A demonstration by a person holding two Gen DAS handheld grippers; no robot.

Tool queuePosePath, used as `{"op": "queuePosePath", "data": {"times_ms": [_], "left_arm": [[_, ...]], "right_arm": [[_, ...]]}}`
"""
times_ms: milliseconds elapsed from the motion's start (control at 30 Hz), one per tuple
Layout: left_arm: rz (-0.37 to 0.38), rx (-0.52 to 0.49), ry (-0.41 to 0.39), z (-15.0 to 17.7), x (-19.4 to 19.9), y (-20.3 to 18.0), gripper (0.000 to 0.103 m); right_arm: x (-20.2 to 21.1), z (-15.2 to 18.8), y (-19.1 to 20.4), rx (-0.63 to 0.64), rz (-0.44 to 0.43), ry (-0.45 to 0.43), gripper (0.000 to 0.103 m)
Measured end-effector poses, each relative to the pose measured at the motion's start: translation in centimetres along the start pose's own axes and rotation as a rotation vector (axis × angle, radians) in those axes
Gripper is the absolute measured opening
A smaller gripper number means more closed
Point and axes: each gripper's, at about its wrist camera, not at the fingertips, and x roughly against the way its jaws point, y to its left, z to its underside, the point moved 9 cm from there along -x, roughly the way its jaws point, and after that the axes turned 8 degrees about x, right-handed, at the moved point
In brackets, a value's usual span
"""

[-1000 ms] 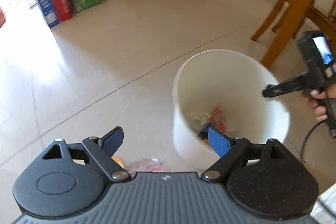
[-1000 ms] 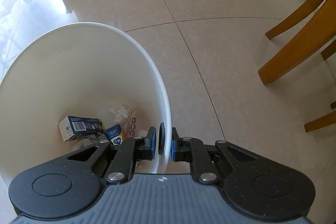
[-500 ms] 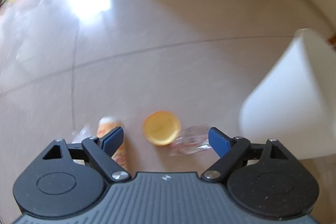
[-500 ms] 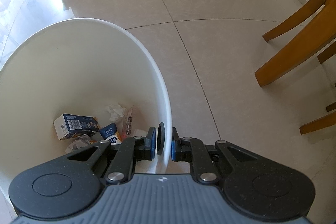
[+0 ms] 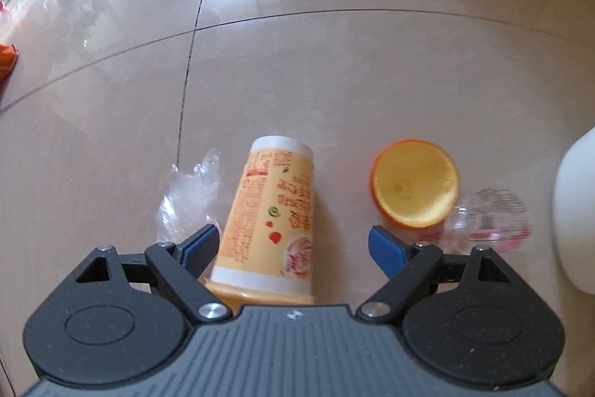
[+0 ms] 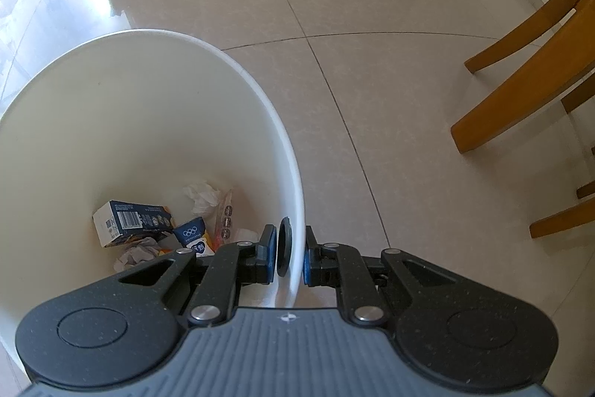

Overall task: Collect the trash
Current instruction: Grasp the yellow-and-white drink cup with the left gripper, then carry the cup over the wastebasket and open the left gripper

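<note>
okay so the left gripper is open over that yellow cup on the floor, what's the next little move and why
Probably ease the left gripper a bit forward and close on the yellow cup. It lies on its side between the open fingers, and the right gripper already grips the white bin rim.

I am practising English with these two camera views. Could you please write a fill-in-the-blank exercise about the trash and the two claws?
1. The right claw is shut on the rim of the white ____.
2. The left claw is ____, with the yellow cup lying on its side between its fingers.
3. On the floor, between the cup and the bin, lies half an ____ peel.
4. In the bin, the blue carton lies beside crumpled white ____.

Missing words: bin; open; orange; paper
</note>
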Motion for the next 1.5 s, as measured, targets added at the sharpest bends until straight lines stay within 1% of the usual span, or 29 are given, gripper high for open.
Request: {"op": "queuePosePath", "data": {"times_ms": [133, 267, 400, 500, 567, 600, 667, 733, 800, 1000, 1167, 1367, 1500], "left_arm": [[-0.022, 0.028, 0.016, -0.4, -1.7, 0.1, 0.087], [-0.045, 0.044, 0.021, -0.6, -2.9, 0.4, 0.076], [-0.069, 0.034, 0.03, -0.7, -3.5, 0.5, 0.073], [-0.063, 0.031, 0.031, -0.8, -3.8, 0.1, 0.073], [-0.058, 0.016, 0.059, -0.2, -3.8, -0.3, 0.072], [-0.044, 0.007, 0.082, 0.2, -4.0, -0.6, 0.069], [-0.006, -0.006, 0.118, 0.9, -4.1, -1.3, 0.069], [0.001, -0.029, 0.109, 1.0, -3.9, -1.9, 0.069], [-0.005, -0.024, 0.101, 0.8, -3.9, -2.2, 0.07], [-0.016, 0.012, 0.113, 0.2, -4.5, -2.6, 0.07], [-0.02, 0.043, 0.125, 0.8, -5.2, -3.1, 0.071], [-0.023, 0.034, 0.097, 2.1, -4.2, -3.0, 0.07], [0.008, 0.045, 0.088, 2.3, -3.3, -2.9, 0.07]], "right_arm": [[-0.2, 0.3, 0.1, 0.007, -0.002, 0.007, 0.016], [-0.1, 0.2, -0.1, 0.01, 0.001, 0.006, 0.016], [-0.2, 0.1, 0.1, 0.008, 0.003, 0.006, 0.016], [-0.1, -0.1, 0.4, 0.01, 0.006, 0.005, 0.016], [-0.2, -0.1, 0.5, 0.011, 0.008, 0.005, 0.016], [-0.2, -0.2, 0.5, 0.011, 0.008, 0.005, 0.016], [-0.3, -0.3, 0.5, 0.01, 0.009, 0.005, 0.016], [-0.3, -0.5, 0.4, 0.007, 0.007, 0.005, 0.016], [-0.2, -0.5, 0.3, 0.006, 0.009, 0.005, 0.016], [-0.1, -0.7, 0.2, 0.002, 0.007, 0.001, 0.016], [-0.1, -0.7, 0.1, 0.004, 0.009, 0.001, 0.016], [-0.1, -0.9, -0.2, 0.002, 0.006, -0.002, 0.016], [-0.1, -1.1, -0.4, 0.001, 0.004, -0.003, 0.016]]}}
